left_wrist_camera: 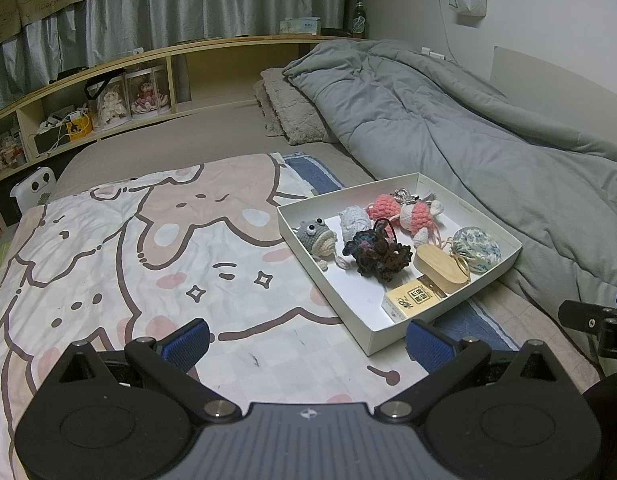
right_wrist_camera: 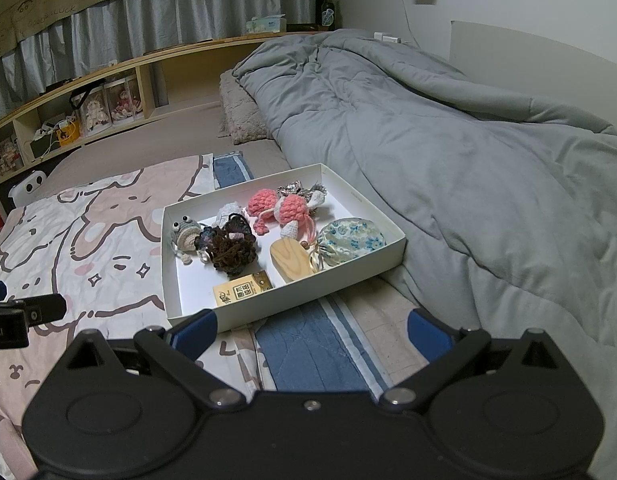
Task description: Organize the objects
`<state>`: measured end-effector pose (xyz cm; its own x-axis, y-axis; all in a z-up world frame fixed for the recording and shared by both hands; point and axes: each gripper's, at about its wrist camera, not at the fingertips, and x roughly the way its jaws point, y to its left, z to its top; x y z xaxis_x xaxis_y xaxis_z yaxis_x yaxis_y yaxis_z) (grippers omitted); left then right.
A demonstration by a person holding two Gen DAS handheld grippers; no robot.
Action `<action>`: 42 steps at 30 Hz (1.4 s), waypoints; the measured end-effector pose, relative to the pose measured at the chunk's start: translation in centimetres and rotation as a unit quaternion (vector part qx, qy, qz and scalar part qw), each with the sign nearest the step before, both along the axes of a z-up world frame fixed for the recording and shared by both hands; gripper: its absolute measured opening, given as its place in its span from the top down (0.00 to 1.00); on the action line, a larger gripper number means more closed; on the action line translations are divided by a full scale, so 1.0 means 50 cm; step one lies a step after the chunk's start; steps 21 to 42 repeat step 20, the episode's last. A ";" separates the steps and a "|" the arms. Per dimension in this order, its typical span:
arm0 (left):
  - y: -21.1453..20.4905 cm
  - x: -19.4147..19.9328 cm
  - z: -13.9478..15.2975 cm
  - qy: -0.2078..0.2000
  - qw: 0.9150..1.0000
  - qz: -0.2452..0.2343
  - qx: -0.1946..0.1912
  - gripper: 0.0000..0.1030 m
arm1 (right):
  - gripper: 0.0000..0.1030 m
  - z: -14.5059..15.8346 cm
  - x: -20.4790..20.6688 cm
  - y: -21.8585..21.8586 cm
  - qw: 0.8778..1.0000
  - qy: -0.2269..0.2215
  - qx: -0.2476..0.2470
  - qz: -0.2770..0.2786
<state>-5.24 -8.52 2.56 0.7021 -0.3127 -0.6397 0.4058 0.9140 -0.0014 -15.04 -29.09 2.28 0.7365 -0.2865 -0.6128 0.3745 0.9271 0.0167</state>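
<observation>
From the left wrist view, my left gripper point(left_wrist_camera: 306, 342) hangs wide open and empty over the cartoon blanket point(left_wrist_camera: 148, 248). The white box point(left_wrist_camera: 392, 342) sits just ahead to its right, holding a crocheted frog point(left_wrist_camera: 314, 236), dark yarn scrunchie point(left_wrist_camera: 378, 252), wooden oval point(left_wrist_camera: 440, 266) and floral pouch point(left_wrist_camera: 478, 250).

From the right wrist view, my right gripper point(right_wrist_camera: 312, 332) is equally spread, holding nothing, near the box's front wall. The yellow card pack point(right_wrist_camera: 240, 290) lies inside. Nothing loose shows outside; I'd judge the sorting nearly finished.
</observation>
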 end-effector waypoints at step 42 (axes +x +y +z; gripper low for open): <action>-0.004 -0.005 -0.003 0.001 1.000 -0.002 0.000 0.00 | 0.00 0.000 0.000 0.000 1.000 0.000 0.001 0.000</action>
